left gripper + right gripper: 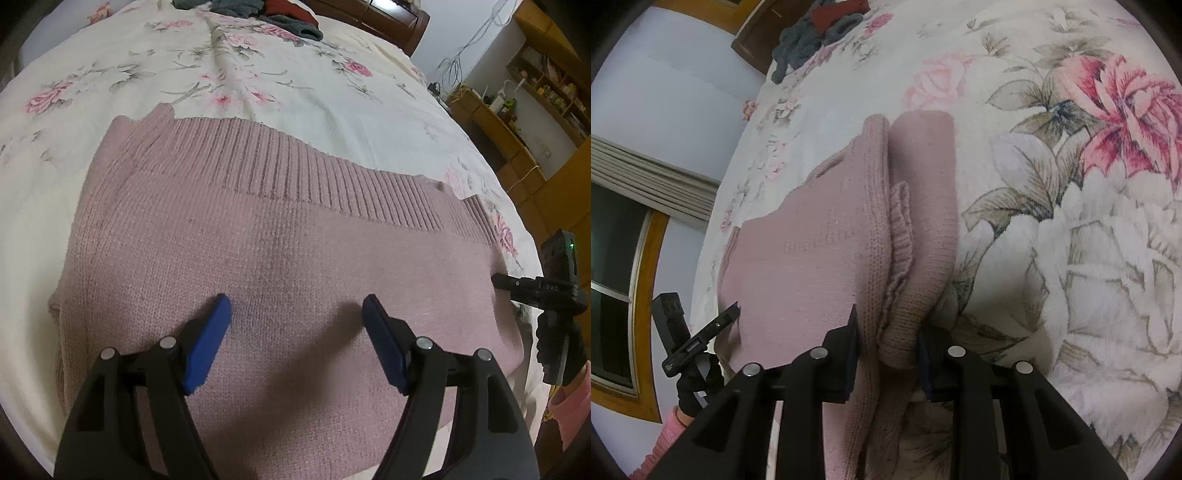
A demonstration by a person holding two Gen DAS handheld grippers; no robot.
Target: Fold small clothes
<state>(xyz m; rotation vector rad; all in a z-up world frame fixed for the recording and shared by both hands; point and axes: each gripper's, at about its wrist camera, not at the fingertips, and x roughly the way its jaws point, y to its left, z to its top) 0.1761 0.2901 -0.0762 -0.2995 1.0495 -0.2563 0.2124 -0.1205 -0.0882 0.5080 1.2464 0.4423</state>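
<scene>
Under everything lies the cream bedspread printed with pink roses (280,92), and far beyond my fingers a heap of dark grey and red clothes (266,11) waits at its far end. Spread on the bedspread directly below and ahead of my left fingers is the dusty-pink knitted sweater (280,236), already doubled over, its ribbed hem band (295,166) running across well past my fingertips. My left gripper (296,328) hangs over the flat knit with its blue pads wide apart, holding nothing. My right gripper (887,354) is closed narrow on the bunched, rolled edge of the sweater (827,240), the thick fold pinched between the pads.

I judge this to be mid-fold: one side is gathered in my right fingers. Next, that edge should be carried across the panel, with my left fingers pressing down or taking a matching corner so the layers land square.
</scene>
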